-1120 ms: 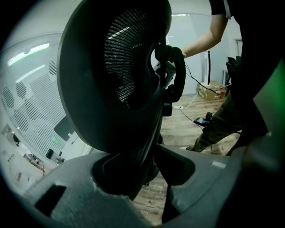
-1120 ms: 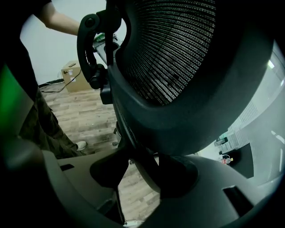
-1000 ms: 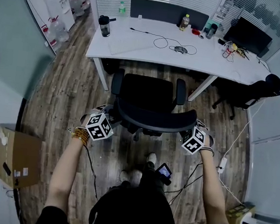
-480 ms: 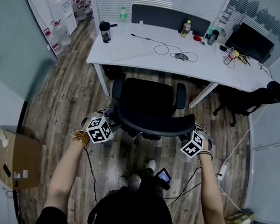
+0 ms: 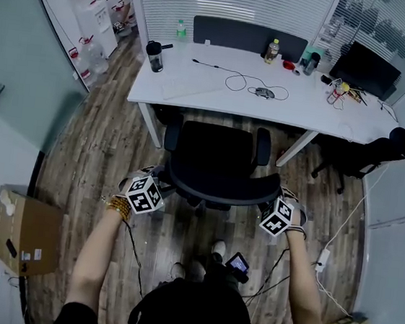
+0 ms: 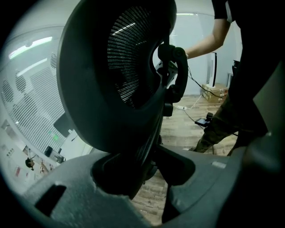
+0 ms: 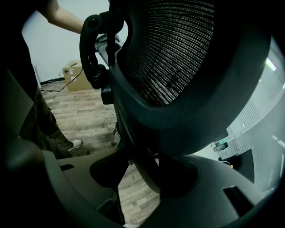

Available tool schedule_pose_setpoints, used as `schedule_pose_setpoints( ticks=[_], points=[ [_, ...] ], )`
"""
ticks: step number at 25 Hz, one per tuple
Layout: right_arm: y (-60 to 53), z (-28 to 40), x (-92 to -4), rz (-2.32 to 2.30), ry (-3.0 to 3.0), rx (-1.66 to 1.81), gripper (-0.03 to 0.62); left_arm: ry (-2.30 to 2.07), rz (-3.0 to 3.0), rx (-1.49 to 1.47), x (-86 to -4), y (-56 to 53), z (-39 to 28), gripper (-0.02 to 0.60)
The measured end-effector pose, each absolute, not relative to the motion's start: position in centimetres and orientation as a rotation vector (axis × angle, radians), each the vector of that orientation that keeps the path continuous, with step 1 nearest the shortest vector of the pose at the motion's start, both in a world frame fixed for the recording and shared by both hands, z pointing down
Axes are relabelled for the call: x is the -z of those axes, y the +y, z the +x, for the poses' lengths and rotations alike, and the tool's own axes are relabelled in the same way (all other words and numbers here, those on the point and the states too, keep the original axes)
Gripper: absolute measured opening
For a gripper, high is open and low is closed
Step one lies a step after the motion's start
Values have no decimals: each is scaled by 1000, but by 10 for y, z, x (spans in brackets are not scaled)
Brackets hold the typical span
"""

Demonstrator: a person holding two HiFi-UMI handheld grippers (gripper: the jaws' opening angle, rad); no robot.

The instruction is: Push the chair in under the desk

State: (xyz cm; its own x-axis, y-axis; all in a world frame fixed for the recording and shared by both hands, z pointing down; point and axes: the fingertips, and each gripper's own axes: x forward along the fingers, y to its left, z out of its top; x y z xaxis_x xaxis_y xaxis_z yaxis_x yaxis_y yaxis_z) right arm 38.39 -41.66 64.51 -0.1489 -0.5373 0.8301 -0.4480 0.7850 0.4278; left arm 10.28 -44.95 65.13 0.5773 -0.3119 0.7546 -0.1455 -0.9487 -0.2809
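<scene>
A black mesh office chair point(image 5: 217, 152) stands facing the white desk point(image 5: 196, 88), its seat front just short of the desk edge. My left gripper point(image 5: 154, 186) grips the left end of the curved backrest point(image 5: 218, 187), and my right gripper point(image 5: 271, 205) grips the right end. In the left gripper view the backrest point(image 6: 129, 62) rim is wedged between the jaws of the left gripper point(image 6: 142, 176), which press on it. The right gripper view shows the same hold: the backrest point(image 7: 187, 58) rim is clamped in the right gripper point(image 7: 142, 176).
On the desk lie a black mug point(image 5: 155, 54), a cable with a mouse point(image 5: 264, 93), bottles and a monitor point(image 5: 364, 68). A second black chair point(image 5: 363, 150) stands at the right. A cardboard box point(image 5: 24, 232) sits left, and cables with a power strip point(image 5: 322, 258) right.
The chair and both grippers have moved toward the desk, and the gap between the seat and the desk edge has narrowed. The grip on the backrest is unchanged.
</scene>
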Motion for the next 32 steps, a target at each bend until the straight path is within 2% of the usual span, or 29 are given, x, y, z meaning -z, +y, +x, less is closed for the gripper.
schedule_pose_setpoints(
  ticks=[32],
  points=[
    [-496, 430, -643, 688, -1829, 185, 215, 525, -2666, 1375, -652, -504, 145, 195]
  ],
)
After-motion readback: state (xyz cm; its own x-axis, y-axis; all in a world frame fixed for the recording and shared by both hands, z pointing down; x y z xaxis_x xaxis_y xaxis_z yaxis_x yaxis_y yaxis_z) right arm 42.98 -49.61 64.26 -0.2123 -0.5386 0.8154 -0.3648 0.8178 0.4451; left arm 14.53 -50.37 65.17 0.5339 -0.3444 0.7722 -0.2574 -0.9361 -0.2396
